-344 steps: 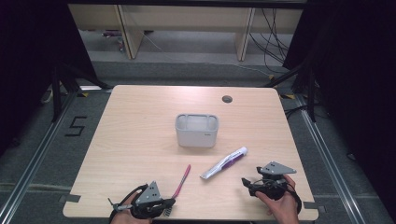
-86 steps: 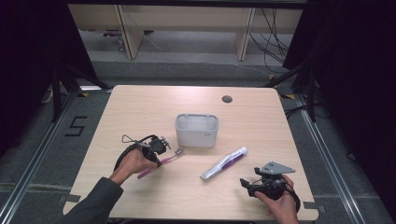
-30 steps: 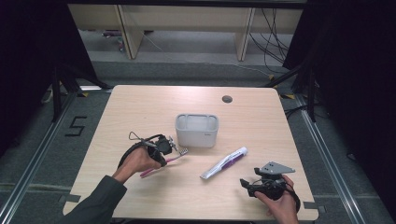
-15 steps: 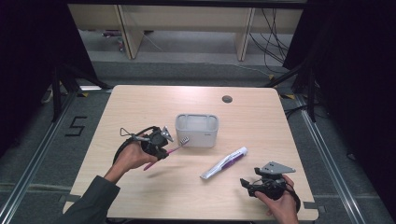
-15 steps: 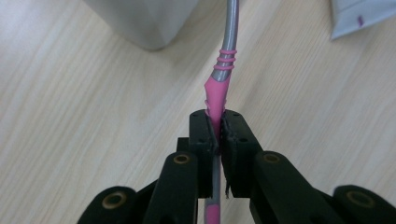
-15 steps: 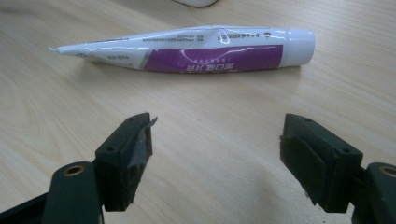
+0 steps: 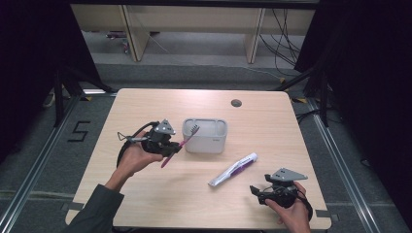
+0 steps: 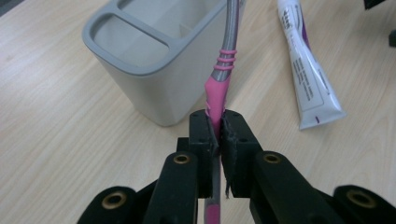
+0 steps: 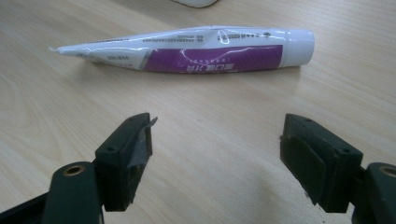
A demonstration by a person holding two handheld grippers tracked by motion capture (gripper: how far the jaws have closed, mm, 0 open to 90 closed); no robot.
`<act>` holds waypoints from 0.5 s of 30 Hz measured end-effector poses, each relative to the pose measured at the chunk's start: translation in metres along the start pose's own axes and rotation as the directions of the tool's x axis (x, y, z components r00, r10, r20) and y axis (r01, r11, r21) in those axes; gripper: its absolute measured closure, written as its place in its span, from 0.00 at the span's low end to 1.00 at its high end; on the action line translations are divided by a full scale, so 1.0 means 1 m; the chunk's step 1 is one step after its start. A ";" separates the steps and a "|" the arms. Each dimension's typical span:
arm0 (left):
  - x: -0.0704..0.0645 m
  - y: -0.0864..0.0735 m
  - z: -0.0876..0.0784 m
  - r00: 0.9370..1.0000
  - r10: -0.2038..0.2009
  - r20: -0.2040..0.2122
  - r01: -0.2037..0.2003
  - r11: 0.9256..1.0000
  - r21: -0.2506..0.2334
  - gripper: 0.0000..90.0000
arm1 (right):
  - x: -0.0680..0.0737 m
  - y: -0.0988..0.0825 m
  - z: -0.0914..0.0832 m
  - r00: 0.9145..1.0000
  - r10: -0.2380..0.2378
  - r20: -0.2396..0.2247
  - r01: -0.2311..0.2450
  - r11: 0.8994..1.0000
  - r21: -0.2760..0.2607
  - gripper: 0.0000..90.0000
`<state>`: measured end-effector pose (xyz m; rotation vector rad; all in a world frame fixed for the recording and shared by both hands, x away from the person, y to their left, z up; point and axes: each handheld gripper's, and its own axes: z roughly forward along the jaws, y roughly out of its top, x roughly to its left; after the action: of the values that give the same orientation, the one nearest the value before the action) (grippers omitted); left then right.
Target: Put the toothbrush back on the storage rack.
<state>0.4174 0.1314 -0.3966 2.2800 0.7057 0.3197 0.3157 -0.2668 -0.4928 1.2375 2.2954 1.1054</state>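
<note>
A pink and grey toothbrush [image 7: 180,142] [image 8: 223,70] is held in the air, tilted with its bristle head up over the left rim of a grey holder cup [image 7: 205,135] [image 8: 154,70]. My left gripper [image 7: 171,145] [image 8: 215,135] is shut on its pink handle, just left of the cup. A white and purple toothpaste tube [image 7: 234,169] [image 9: 196,49] [image 8: 306,70] lies flat on the table to the right of the cup. My right gripper [image 7: 256,191] [image 9: 217,154] rests near the table's front right, open, with bare wood between its jaws and the tube a little beyond them.
The wooden table [image 7: 145,194] has a round cable hole [image 7: 236,103] at its back edge. Shelving legs and cables stand on the floor behind the table. A floor mark "5" [image 7: 80,131] lies left of the table.
My left gripper has lifted the toothbrush off the table and carried it up and right, so the head now reaches the cup's rim. The right gripper has stayed put.
</note>
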 end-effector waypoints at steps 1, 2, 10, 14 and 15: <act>0.001 0.000 -0.001 1.000 -0.003 0.002 0.003 1.000 -0.008 0.92 | 0.000 0.000 0.000 1.000 0.004 0.000 -0.004 1.000 0.000 0.29; 0.003 0.000 -0.001 1.000 -0.002 0.003 0.002 1.000 -0.015 0.92 | 0.001 0.000 0.000 1.000 0.010 -0.003 -0.010 1.000 0.005 0.29; 0.004 0.002 -0.003 0.999 -0.027 -0.017 0.026 0.996 -0.084 0.92 | -0.002 0.000 -0.001 1.000 -0.018 0.010 0.018 1.000 -0.005 0.29; 0.003 0.004 -0.004 0.998 -0.042 -0.037 0.037 0.990 -0.134 0.92 | -0.003 0.000 -0.001 1.000 -0.021 0.015 0.021 1.000 -0.010 0.29; 0.003 0.005 -0.004 0.997 -0.055 -0.047 0.047 0.987 -0.151 0.92 | -0.003 0.000 -0.001 1.000 -0.020 0.010 0.020 1.000 -0.009 0.29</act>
<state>0.4205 0.1326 -0.3898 2.1149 0.7392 0.3946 0.3169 -0.2695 -0.4923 1.2115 2.2883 1.0988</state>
